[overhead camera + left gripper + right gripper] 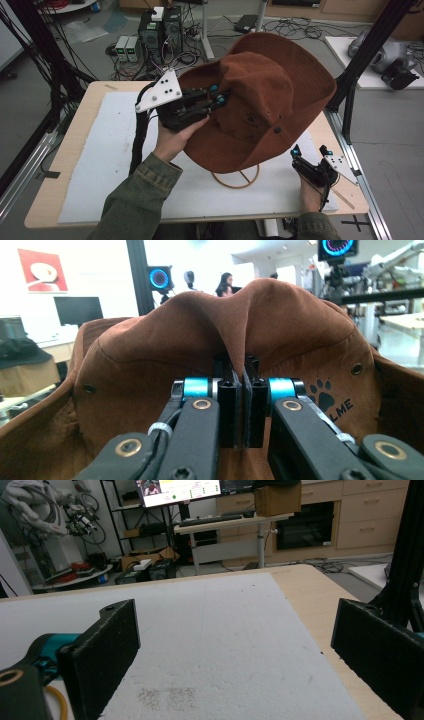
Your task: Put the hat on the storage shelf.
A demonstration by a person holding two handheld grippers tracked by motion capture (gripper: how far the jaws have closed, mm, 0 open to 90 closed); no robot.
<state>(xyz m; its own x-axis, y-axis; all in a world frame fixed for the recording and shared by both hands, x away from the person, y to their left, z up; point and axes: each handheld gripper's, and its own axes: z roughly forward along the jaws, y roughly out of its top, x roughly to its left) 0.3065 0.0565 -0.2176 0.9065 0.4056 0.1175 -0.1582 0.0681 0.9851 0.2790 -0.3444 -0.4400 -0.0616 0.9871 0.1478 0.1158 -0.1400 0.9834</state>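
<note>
A brown suede hat [265, 95] is hanging in the air above the white foam sheet [105, 165] that is covering the wooden table [75, 125], raised well off it by the left gripper [218, 98]. The left gripper view is showing what the high view cannot: the two jaws are pressing nearly together on a fold of the hat's crown [235, 335], beside a paw-print logo [322, 395] and metal eyelets. From above, a tan ring stand [236, 179] is lying on the sheet under the hat. The right gripper [310, 150] is resting low near the table's right edge, and its own view is showing its jaws standing wide apart over bare foam [225, 645].
</note>
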